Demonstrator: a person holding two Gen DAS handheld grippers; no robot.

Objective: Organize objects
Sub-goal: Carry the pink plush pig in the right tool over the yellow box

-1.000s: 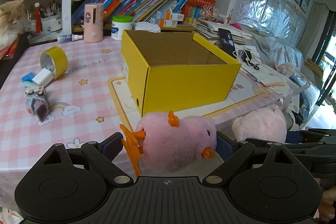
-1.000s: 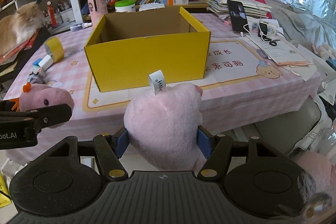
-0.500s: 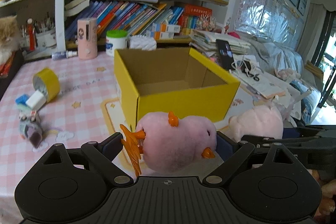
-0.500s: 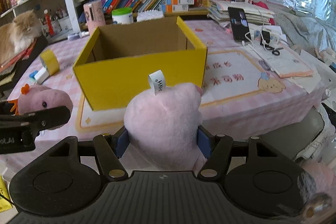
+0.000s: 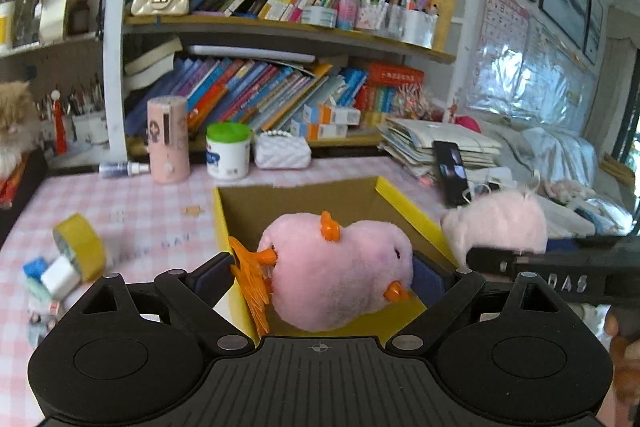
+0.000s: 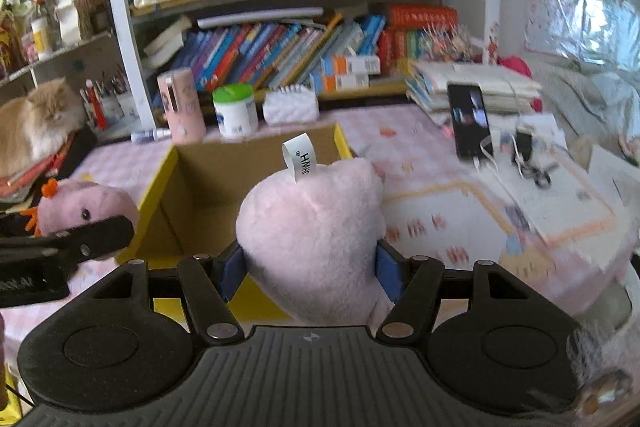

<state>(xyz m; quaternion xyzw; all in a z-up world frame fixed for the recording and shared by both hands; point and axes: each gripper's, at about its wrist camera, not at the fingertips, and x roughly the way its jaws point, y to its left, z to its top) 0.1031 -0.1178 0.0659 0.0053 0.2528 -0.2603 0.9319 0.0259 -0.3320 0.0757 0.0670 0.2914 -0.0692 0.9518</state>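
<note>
The left tool (image 5: 324, 275) clamps a pink toy with orange fins (image 5: 340, 275), low in the centre of its view, over the open yellow box (image 5: 416, 215). The right tool (image 6: 310, 267) clamps a paler plush (image 6: 312, 247) at the box's near edge, centre frame. Carry each toy past the rim and lower it before letting go, one at a time, so the tools do not collide.

Pink orange-finned plush (image 5: 340, 267) and pale pink plush (image 6: 312, 235) hang over open yellow box (image 5: 412, 215).
</note>
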